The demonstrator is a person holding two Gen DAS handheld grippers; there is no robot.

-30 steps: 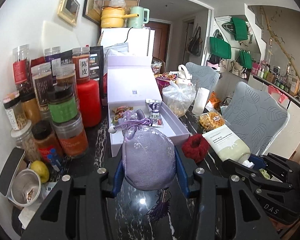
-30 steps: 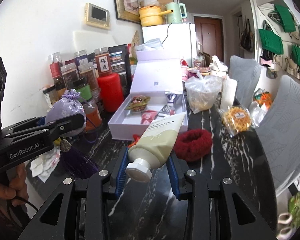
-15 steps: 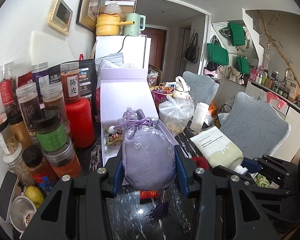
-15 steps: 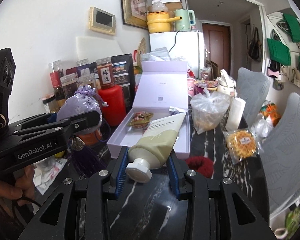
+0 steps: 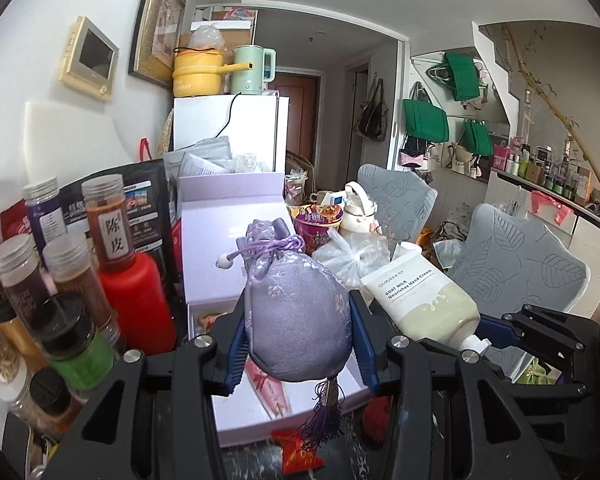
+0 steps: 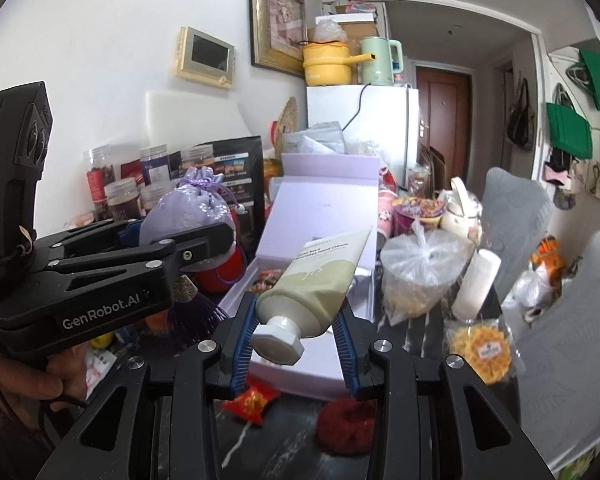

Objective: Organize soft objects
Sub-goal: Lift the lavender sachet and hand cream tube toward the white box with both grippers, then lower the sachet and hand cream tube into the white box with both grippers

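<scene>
My left gripper (image 5: 298, 344) is shut on a lilac drawstring pouch (image 5: 296, 316) with a purple tassel, held above the near end of the open lavender box (image 5: 244, 404). It also shows in the right wrist view (image 6: 188, 210). My right gripper (image 6: 296, 344) is shut on a cream hand cream tube (image 6: 316, 284), cap toward the camera, held over the box's near end (image 6: 300, 376). The tube also shows in the left wrist view (image 5: 418, 300). A dark red scrunchie (image 6: 346, 426) lies on the black marble table in front of the box.
Spice jars and a red bottle (image 5: 136, 304) crowd the left side by the wall. A tied plastic bag (image 6: 420, 276), a white roll (image 6: 476, 284) and a wrapped waffle (image 6: 482, 346) sit right of the box. A red sachet (image 6: 254, 402) lies at the box's front. Grey chairs (image 5: 520, 268) stand on the right.
Both grippers have risen and moved forward with their loads, from table level in front of the box to above its near end. The scrunchie stays on the table.
</scene>
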